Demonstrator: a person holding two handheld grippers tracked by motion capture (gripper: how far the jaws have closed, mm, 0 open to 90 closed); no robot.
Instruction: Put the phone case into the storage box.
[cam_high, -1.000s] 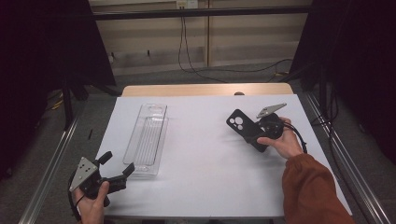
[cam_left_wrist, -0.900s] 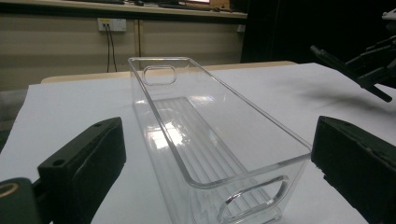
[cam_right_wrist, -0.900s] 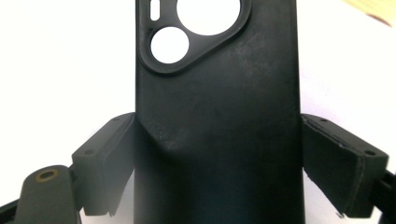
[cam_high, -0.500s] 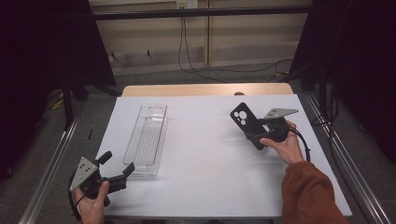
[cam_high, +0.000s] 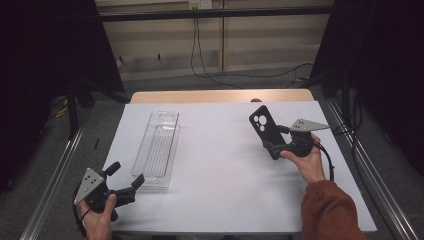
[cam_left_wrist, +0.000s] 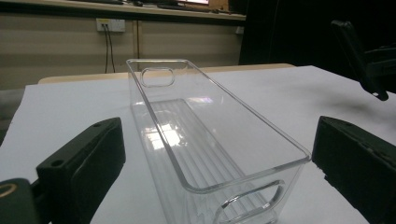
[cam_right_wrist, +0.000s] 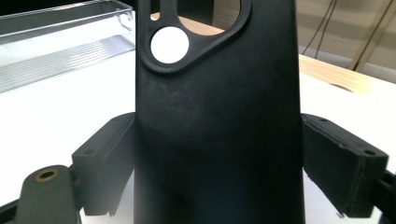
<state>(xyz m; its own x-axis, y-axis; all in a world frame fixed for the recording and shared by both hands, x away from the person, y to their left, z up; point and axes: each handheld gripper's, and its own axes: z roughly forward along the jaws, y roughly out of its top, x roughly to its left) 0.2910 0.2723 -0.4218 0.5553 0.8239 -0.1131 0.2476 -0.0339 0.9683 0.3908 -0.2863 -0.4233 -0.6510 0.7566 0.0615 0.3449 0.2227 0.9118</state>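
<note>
My right gripper (cam_high: 274, 146) has its fingers (cam_right_wrist: 107, 163) closed on the two side edges of a black phone case (cam_high: 266, 131), gripping it near its lower end. The case is lifted clear of the white desk (cam_high: 225, 165) over its right part and stands tilted, with the camera cut-out at the top. In the right gripper view the case rises between the pads, and the round holes of the cut-out show the desk behind.

My left gripper (cam_high: 125, 182) sits at the near left corner of the desk with its fingers (cam_left_wrist: 84, 163) spread wide and nothing between the pads. They flank the near end of a clear plastic tray (cam_high: 157, 147) without touching it. The tray lies lengthwise on the left part of the desk, well apart from the case.
</note>
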